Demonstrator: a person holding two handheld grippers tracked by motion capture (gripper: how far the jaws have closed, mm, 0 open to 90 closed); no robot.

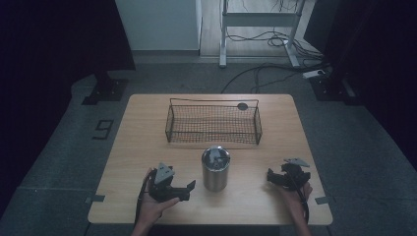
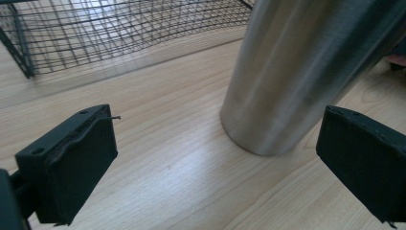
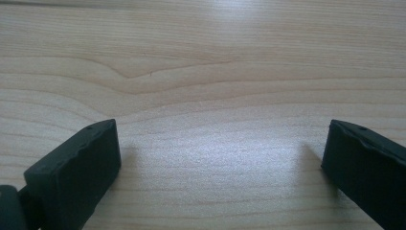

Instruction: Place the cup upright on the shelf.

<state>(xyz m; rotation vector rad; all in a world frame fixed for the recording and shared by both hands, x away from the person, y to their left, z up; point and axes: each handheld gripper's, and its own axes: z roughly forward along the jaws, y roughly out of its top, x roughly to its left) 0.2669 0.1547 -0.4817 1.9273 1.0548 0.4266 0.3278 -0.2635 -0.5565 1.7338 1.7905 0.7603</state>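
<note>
Steel canister [image 1: 216, 168]: brushed metal cylinder, upright on wooden table [image 1: 137, 142], near the front edge, centred between both grippers; something grey inside at the top, possibly a lid or contents, too small to tell. Seen close in left gripper view [image 2: 297, 72], standing ahead of the jaws, apart from both.

Left gripper [image 1: 184, 189]: held in hand just left of canister, jaws spread wide, grasping nothing.

Right gripper [image 1: 271, 176]: held in hand well right of canister, jaws spread wide over bare tabletop [image 3: 201, 96], grasping nothing.

Wire basket [image 1: 213, 122]: dark mesh, rectangular, behind canister, near but apart.
</note>
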